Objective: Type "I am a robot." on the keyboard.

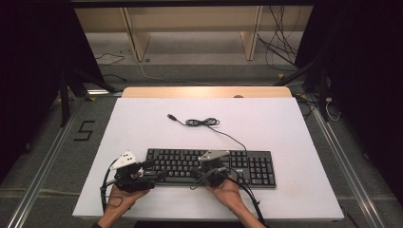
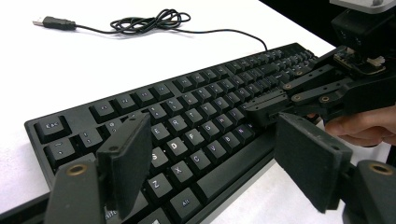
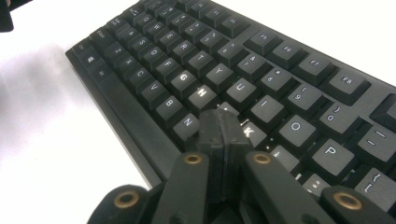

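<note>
One black keyboard (image 1: 211, 166) lies on one white table (image 1: 285, 123), with one coiled USB cable (image 1: 202, 122) at its 12 o'clock. Two hand-held grippers: left (image 1: 159, 171), right (image 1: 194, 171).

Keyboard (image 1: 211, 167) took up the near-centre of the white table (image 1: 294, 142), both grippers parked at its front edge: left gripper (image 1: 153, 170) at the left end with jaws wide apart, right gripper (image 1: 196, 172) closed with its tips over the middle keys. The cable (image 1: 203, 122) lay coiled behind the keyboard, the plug (image 1: 173, 117) off to the left. The table was open along the left and right margins and across the far strip beyond the cable.
</note>
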Motion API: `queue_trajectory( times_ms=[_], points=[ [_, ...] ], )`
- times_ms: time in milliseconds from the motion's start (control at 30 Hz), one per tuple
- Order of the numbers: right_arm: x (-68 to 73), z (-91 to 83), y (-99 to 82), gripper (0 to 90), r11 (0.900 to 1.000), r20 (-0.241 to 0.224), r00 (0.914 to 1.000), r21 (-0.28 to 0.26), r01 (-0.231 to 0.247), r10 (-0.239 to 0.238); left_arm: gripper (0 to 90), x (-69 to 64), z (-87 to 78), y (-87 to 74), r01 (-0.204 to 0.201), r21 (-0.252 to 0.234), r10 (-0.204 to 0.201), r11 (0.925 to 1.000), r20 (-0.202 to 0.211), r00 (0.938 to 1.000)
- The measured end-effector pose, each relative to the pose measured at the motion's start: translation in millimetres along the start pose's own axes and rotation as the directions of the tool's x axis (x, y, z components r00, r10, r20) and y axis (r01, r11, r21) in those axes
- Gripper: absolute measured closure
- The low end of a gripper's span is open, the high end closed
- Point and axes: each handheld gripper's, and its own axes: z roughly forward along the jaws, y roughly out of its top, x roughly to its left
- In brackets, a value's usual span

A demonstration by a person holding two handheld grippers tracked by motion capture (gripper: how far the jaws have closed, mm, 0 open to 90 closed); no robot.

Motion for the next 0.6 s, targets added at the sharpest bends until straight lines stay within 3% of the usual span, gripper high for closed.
queue_trajectory(
  times_ms=[333,600],
  points=[
    [-3.0,-9.6,3.6,79.2,0.9988,-0.031,0.9993,-0.043,-0.024,0.023,27.5,2.1,-0.9,-0.3,0.006,-0.005,-0.006,1.0,-0.008,0.9999],
    [-3.1,-15.7,5.4,63.1,0.9977,-0.06,0.9979,-0.061,-0.03,0.026,27.5,3.9,-1.4,-0.5,0.005,-0.005,-0.005,1.0,-0.012,0.9999]
  ],
)
